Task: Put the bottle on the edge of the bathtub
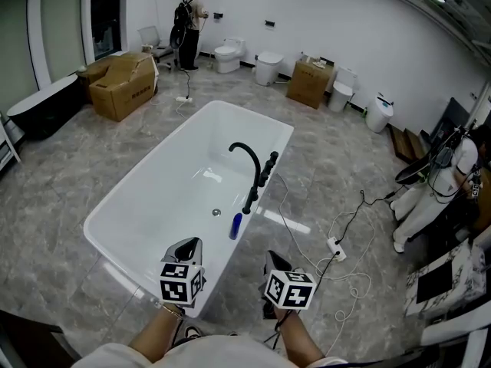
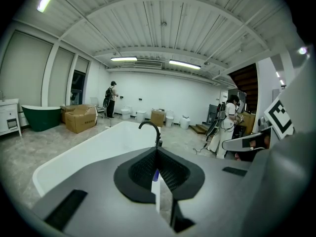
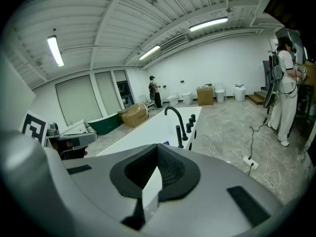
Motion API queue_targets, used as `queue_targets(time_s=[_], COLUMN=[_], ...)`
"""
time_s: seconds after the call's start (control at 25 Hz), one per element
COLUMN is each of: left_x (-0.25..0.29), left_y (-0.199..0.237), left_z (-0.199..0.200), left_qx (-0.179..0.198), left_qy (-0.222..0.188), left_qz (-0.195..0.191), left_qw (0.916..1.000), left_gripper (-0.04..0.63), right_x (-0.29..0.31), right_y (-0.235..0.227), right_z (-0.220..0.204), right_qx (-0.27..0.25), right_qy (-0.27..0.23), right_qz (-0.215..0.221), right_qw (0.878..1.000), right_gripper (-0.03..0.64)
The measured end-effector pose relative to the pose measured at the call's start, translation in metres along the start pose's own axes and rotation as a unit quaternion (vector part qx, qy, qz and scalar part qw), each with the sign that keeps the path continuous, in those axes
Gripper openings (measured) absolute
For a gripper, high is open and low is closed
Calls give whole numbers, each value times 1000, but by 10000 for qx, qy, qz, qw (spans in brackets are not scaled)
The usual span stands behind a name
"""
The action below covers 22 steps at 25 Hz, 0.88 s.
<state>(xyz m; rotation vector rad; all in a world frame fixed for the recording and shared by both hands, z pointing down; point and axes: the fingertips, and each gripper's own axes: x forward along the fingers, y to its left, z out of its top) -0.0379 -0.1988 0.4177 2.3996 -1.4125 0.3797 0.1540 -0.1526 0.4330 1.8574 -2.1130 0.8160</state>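
Jaws of left gripper (image 2: 157, 157) meet along one line with nothing between them; right gripper (image 3: 158, 154) reads the same, pads together and empty. Both are held over the near corner of the bathtub (image 1: 146, 163) and point along it toward the black faucet (image 1: 249, 163). Bottle (image 1: 236, 225), blue and slim, stands upright against the tub's right-hand rim, just on the near side of the faucet base and well ahead of both grippers. I cannot tell whether it rests on the rim itself or just inside the wall. Judgement on handling: small, looks like smooth plastic, so probably light and stiff, with a narrow base that tips easily, and its round body could slide in the pads. Best hold is likely across the body around mid-height, jaws level, approaching from the near side to stay off the faucet. The rim looks glossy and narrow, so it would need setting down squarely.
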Motion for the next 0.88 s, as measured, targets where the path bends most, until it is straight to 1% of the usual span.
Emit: queue_targets(time_s=[0.16,0.88], left_x=[1,-2], left_y=[0,6], left_z=[1,-8], left_qx=[7,-28], left_qy=[1,86], left_qz=[-15,-56], left_qw=[10000,9999], left_gripper=[17,17], right_x=[0,-1], right_y=[2,9], right_z=[4,-1], right_qx=[-100,-215], right_qy=[-3,18], right_qz=[3,-66], right_qw=[9999,9997], right_gripper=[26,26])
